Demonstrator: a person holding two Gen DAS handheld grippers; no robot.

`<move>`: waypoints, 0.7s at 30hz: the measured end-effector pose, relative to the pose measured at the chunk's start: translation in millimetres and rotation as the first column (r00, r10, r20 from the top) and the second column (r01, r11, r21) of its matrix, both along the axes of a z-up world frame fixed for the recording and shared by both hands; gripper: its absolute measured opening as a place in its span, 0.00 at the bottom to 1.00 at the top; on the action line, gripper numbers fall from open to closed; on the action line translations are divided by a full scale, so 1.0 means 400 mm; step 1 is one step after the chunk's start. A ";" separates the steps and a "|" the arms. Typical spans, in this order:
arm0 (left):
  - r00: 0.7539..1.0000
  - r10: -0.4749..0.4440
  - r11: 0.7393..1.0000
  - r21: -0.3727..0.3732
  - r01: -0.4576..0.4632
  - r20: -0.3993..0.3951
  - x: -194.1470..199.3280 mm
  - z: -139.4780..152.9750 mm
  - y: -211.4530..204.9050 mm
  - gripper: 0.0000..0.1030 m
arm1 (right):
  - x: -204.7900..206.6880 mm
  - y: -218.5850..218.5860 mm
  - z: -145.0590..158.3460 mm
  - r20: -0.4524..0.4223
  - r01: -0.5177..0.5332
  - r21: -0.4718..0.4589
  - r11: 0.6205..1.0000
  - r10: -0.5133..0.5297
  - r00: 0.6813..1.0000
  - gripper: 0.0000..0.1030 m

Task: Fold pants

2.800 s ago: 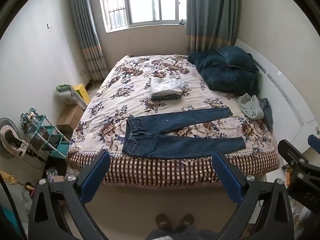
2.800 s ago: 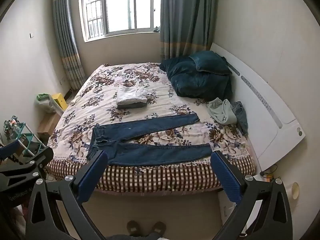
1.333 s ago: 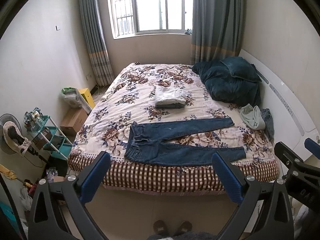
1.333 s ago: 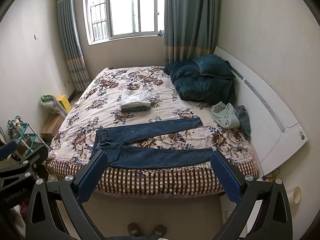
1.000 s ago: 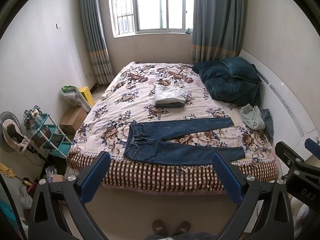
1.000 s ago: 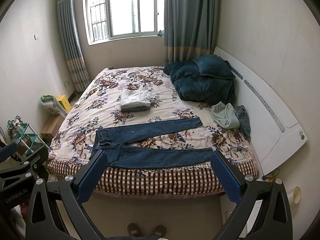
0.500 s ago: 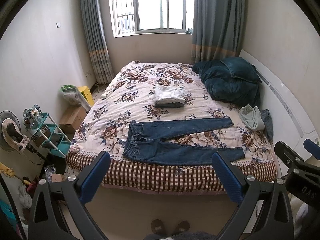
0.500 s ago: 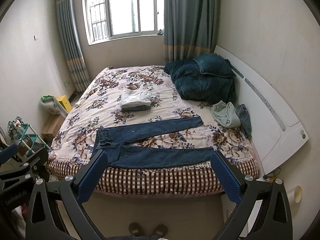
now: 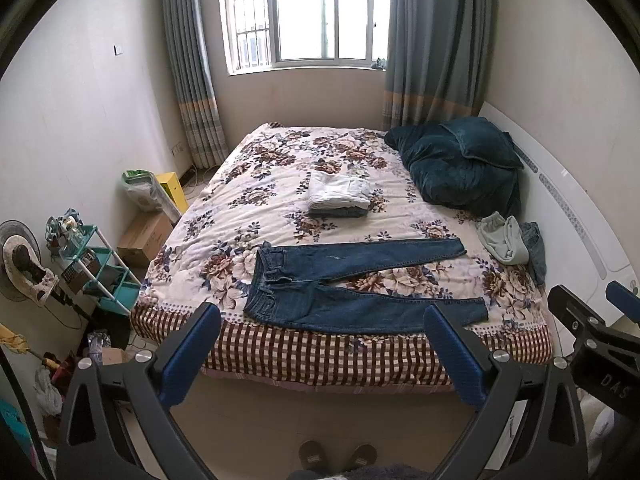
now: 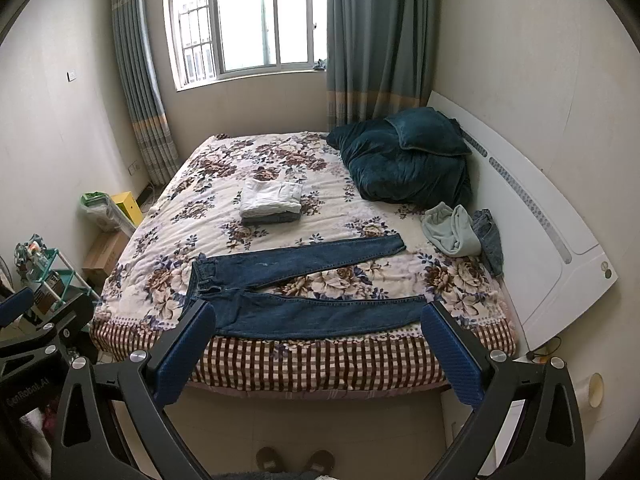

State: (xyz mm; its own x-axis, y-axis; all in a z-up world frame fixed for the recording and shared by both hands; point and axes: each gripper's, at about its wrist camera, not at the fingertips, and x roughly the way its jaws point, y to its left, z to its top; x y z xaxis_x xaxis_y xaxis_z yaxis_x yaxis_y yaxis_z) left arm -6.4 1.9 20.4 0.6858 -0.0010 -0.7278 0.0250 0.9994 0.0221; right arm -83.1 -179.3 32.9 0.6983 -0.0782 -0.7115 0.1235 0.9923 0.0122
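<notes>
Dark blue jeans (image 9: 344,276) lie flat and unfolded on the flowered bed (image 9: 256,208), waist to the left, legs spread in a V to the right, near the front edge. They also show in the right wrist view (image 10: 296,288). My left gripper (image 9: 320,348) is open and empty, held back from the bed above the floor. My right gripper (image 10: 316,344) is open and empty too, also well short of the bed. The right gripper's body shows at the right edge of the left view (image 9: 592,344).
A folded stack of white and grey clothes (image 9: 340,196) lies mid-bed. A dark teal quilt and pillow (image 9: 460,164) sit at the headboard end, with a pale green garment (image 9: 500,240) beside them. A teal rack (image 9: 96,272), a box and clutter stand at left.
Both grippers have drawn back and tilted up a little, so the bed looks slightly farther away and more of the window shows. The jeans have not moved.
</notes>
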 end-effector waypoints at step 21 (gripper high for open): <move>0.986 0.161 0.986 0.038 -0.159 -0.045 0.227 -0.159 -0.063 1.00 | 0.159 0.007 -0.109 -0.038 0.009 0.042 0.999 -0.007 0.999 1.00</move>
State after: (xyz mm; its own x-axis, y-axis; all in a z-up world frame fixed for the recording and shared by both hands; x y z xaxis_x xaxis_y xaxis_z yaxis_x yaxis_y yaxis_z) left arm 84.2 -23.3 -43.1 0.6394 0.1318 -0.7575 -0.1334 0.9893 0.0594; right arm -19.7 -176.3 -10.8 0.6700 -0.0533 -0.7404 0.1329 0.9899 0.0490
